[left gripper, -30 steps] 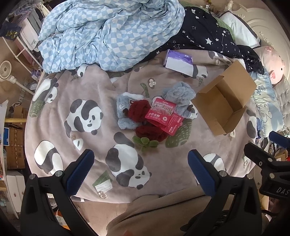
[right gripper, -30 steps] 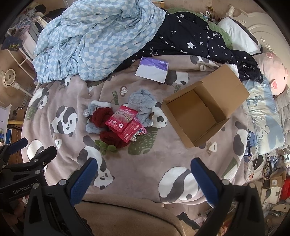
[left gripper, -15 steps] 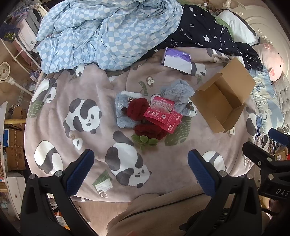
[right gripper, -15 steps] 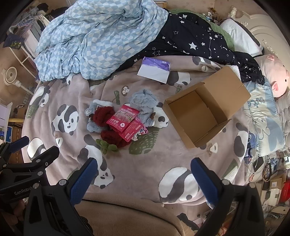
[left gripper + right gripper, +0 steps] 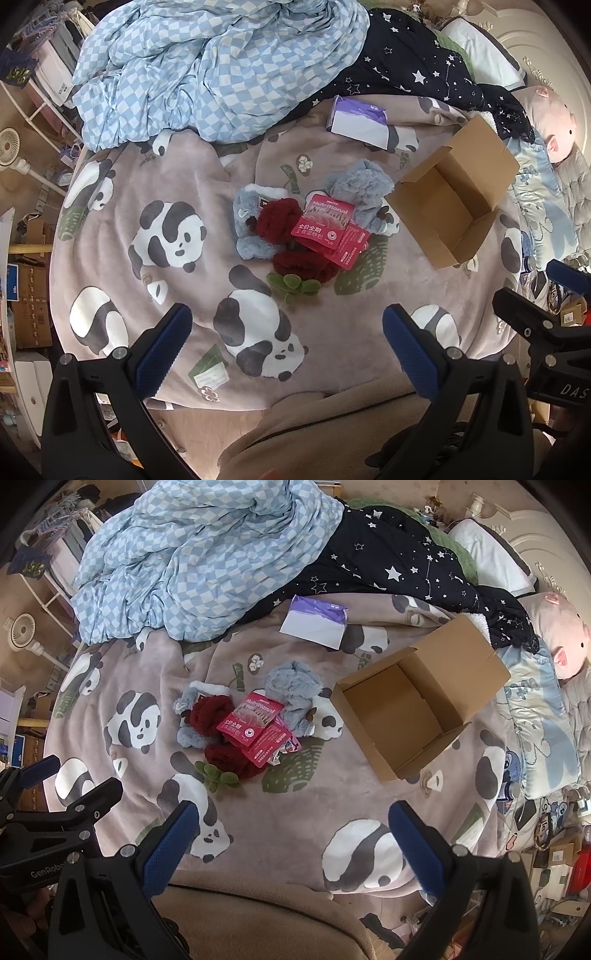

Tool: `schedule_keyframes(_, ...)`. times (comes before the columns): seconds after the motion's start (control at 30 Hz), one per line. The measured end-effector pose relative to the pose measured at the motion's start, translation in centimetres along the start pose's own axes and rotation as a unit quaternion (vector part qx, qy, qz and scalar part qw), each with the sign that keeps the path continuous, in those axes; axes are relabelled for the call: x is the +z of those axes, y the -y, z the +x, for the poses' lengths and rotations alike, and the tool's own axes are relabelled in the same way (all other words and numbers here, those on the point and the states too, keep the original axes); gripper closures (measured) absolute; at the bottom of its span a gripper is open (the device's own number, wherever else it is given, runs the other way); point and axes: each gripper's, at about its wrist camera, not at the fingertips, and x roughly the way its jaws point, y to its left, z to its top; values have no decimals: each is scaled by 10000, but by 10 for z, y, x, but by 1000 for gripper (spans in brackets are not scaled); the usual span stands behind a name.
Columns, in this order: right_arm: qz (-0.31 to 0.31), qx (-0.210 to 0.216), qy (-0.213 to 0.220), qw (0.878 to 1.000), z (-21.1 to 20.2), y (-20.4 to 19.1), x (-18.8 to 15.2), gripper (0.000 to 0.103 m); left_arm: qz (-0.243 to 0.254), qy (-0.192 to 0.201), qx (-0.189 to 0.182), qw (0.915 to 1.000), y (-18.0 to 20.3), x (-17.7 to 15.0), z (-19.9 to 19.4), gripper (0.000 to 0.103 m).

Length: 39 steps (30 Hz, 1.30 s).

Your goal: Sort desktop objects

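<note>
A pile lies mid-bed on the panda blanket (image 5: 177, 173): two red pouches (image 5: 327, 227) (image 5: 251, 722) on top of dark red fuzzy socks (image 5: 277, 221) (image 5: 207, 716) and grey-blue fuzzy socks (image 5: 364, 188) (image 5: 293, 685), with a small green leafy piece (image 5: 293, 284) (image 5: 216, 775) at the front. An open, empty cardboard box (image 5: 448, 206) (image 5: 402, 720) stands to the right of the pile. My left gripper (image 5: 286, 343) and right gripper (image 5: 291, 834) are both open and empty, held above the bed's near edge, well short of the pile.
A purple-and-white pack (image 5: 356, 120) (image 5: 316, 622) lies behind the pile. A blue checked duvet (image 5: 221, 62) and a dark starry blanket (image 5: 406, 66) are heaped at the back. A pink plush pig (image 5: 557, 635) lies at the right. A fan (image 5: 24, 633) stands left of the bed.
Both grippers have drifted slightly, so the pile and box sit a little differently in view. Both stay open and nothing on the bed has moved.
</note>
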Motion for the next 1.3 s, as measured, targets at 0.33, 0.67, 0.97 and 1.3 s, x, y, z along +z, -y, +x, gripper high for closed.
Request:
schedule_keyframes(0.33,45,37,-113,9999,0,7,-10,0,28,-68,-48,10000,5,-8,1,0)
schedule_keyframes(0.67,87,60,-230,9997,11,11,-20,0,181,-194,-171,9995,11,-13,15,0)
schedule_keyframes(0.97,104,209,-247,9994,38,10,-24,0,227,-354,-294,9987,14,-23,54,0)
schedule_keyframes(1.3,118,404,-328,9986,91,14,-30,0,413,-209,-384,9982,17,-21,106,0)
